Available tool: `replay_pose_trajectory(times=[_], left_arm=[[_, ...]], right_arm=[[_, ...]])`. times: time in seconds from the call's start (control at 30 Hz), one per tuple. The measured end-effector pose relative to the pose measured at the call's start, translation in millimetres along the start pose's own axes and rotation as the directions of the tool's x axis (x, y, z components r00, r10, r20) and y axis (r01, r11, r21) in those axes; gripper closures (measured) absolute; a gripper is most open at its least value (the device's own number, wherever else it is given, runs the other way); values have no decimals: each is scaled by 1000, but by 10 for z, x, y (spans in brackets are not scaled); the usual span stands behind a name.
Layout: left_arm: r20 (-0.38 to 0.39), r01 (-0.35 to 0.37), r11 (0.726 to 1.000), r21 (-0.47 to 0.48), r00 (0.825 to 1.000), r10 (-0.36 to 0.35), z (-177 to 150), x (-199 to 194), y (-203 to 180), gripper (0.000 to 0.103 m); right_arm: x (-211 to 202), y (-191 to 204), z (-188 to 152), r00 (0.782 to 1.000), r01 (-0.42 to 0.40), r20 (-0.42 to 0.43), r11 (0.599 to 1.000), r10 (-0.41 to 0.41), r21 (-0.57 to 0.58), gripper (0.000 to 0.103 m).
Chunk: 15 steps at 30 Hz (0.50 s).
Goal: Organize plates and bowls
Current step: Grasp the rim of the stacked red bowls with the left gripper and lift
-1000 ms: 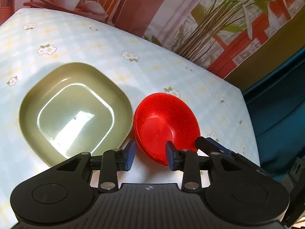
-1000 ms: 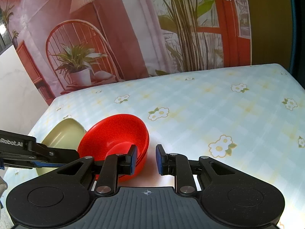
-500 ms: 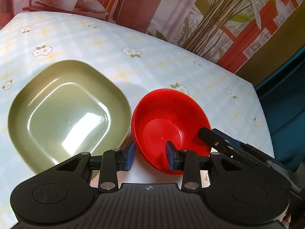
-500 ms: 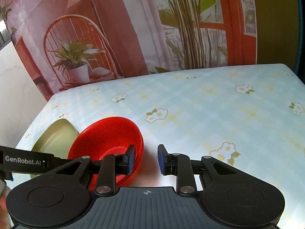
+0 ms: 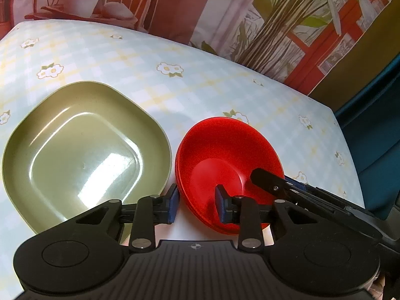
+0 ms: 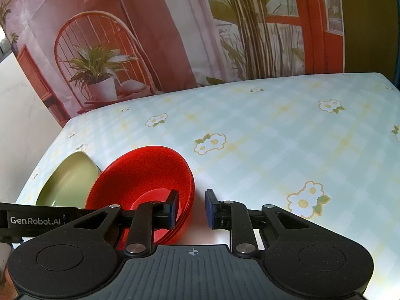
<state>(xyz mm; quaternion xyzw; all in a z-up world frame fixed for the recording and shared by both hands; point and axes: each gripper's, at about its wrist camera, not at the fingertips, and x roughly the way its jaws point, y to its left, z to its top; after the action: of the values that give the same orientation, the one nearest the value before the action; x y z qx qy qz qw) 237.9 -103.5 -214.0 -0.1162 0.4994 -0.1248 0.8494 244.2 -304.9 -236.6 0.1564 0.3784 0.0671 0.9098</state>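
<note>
A stack of red bowls [image 5: 225, 150] sits on the flowered tablecloth, right beside a green square plate [image 5: 82, 150]. My left gripper [image 5: 197, 206] straddles the stack's near-left rim, one pad outside and one inside. Its jaws are closing, with a gap still showing beside the pads. My right gripper [image 6: 192, 208] straddles the rim on the other side of the red bowls [image 6: 142, 182]: left pad inside, right pad over bare cloth. Those jaws are closing too, without pressing on the wall. The right gripper's finger [image 5: 270, 182] also shows in the left wrist view.
The green plate [image 6: 67, 185] almost touches the bowls on their left. The tablecloth [image 6: 275, 130] stretches away right of the bowls and behind them. A printed backdrop stands along the far edge, and the table's right edge [image 5: 350, 170] drops to dark blue.
Both grippers have crept forward and slightly down onto the bowl stack. The right gripper's left pad now sits inside the bowl, and both pairs of jaws stand a little narrower.
</note>
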Motion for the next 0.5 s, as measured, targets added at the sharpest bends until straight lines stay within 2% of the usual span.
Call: replay_pose_trajectory(times=[0.1, 0.5], left_arm=[[0, 5, 1000, 7, 1000, -5, -5, -8, -18, 74], [11, 29, 997, 67, 999, -30, 2, -77, -128, 75]], right_arm=[[3, 7, 2, 1000, -4, 0, 1000, 4, -3, 91], [-125, -65, -9, 1000, 7, 22, 1000, -7, 29, 91]])
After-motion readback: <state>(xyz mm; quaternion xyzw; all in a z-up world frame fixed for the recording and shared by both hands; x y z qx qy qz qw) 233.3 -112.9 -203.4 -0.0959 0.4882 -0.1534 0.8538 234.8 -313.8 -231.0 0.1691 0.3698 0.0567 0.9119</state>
